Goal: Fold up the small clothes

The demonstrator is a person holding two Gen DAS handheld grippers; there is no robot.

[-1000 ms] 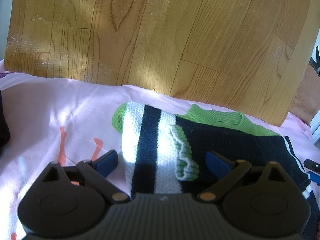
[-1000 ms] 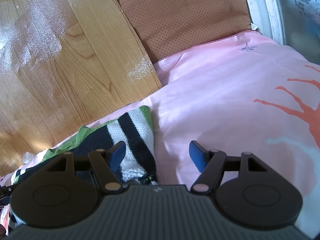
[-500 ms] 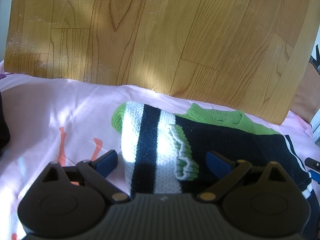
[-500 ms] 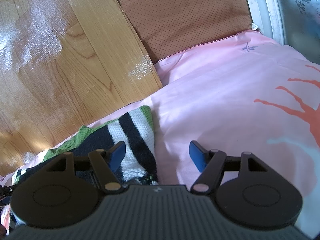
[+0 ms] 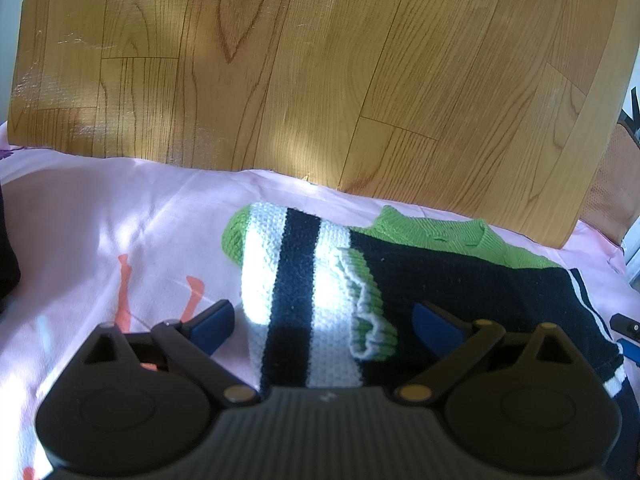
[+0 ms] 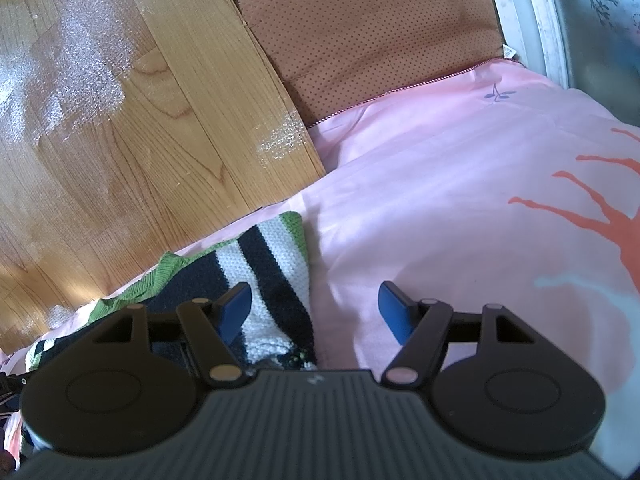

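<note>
A small knitted sweater (image 5: 460, 276), black with white stripes and green trim, lies flat on the pink sheet (image 5: 100, 240). One striped sleeve (image 5: 296, 288) is folded over its body. My left gripper (image 5: 320, 316) hovers open just above that sleeve, blue pads wide apart on either side of it. In the right wrist view the other striped sleeve (image 6: 272, 276) lies at the sweater's right edge. My right gripper (image 6: 316, 304) is open over that edge, one pad above the knit, the other above bare sheet. Nothing is held.
A wood-grain board (image 5: 320, 80) stands along the far edge of the sheet, close behind the sweater. A brown dotted cushion (image 6: 380, 32) leans at the right end of the board. The sheet with orange print (image 6: 580, 208) stretches to the right.
</note>
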